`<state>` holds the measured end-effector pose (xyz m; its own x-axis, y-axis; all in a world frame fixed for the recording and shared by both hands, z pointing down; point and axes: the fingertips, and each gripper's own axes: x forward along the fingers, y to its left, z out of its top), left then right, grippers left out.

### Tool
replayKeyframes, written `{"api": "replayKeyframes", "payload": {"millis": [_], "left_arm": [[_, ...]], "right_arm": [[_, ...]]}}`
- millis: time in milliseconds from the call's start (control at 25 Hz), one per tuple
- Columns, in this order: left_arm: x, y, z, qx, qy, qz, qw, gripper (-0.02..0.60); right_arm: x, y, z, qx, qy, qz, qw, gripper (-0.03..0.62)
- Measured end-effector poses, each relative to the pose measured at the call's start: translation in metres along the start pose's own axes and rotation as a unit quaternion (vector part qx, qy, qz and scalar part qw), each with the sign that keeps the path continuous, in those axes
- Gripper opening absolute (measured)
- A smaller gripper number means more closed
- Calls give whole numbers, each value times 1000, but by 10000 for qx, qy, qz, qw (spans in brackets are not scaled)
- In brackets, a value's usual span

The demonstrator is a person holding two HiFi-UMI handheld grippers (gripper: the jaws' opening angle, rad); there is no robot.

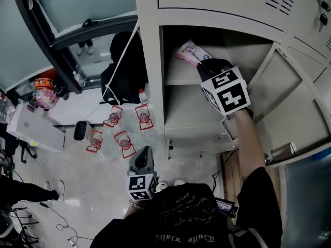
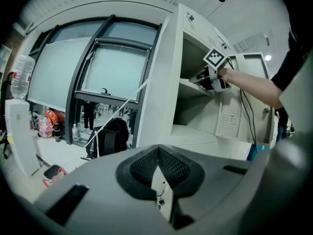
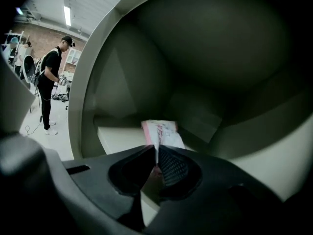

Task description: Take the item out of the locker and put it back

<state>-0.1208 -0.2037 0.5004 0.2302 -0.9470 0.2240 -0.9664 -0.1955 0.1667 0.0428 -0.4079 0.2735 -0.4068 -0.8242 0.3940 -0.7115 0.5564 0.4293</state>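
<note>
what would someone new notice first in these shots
The open locker dominates the head view. The right gripper reaches onto its upper shelf, jaws closed on a pink and white packet. Lower down, the left gripper hangs near the person's body, shut and empty, above a floor dotted with red-framed objects.

Locker (image 1: 150, 61): painted sheet metal, cream, smooth, matt. Packet (image 3: 164, 131): pink-and-white plastic film, slight gloss. Right gripper (image 3: 155, 150) and left gripper (image 2: 157, 153): grey moulded plastic, matt; pads (image 3: 173, 168) black with a fine ribbed texture. Backpack (image 1: 121, 66): black cloth, matt. Floor (image 1: 88, 107): pale, smooth, faint sheen. Window (image 2: 117, 67): frosted glass, dark frame.
</note>
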Motion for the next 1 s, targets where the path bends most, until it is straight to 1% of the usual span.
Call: {"api": "replayKeyframes", "payload": {"millis": [160, 320, 520, 640, 800, 1000], "left_arm": [[-1, 2, -2, 20, 25, 24, 10000, 8], [-3, 2, -4, 42, 46, 31, 10000, 8], [-5, 1, -8, 67, 77, 26, 9999, 8], [-6, 1, -8, 81, 82, 21, 9999, 8], [-5, -1, -2, 125, 26, -21, 9999, 8], [-6, 4, 3, 141, -32, -1, 9999, 8]], "right_arm": [[3, 1, -3, -206, 120, -29, 9997, 36], [3, 7, -4, -306, 134, -23, 9994, 60], [2, 6, 0, -184, -84, -84, 9998, 133], [-5, 4, 6, -112, -338, -197, 9992, 175], [-24, -6, 17, 181, -863, -439, 9951, 176], [-54, -8, 15, 579, -1366, -653, 9868, 176]]}}
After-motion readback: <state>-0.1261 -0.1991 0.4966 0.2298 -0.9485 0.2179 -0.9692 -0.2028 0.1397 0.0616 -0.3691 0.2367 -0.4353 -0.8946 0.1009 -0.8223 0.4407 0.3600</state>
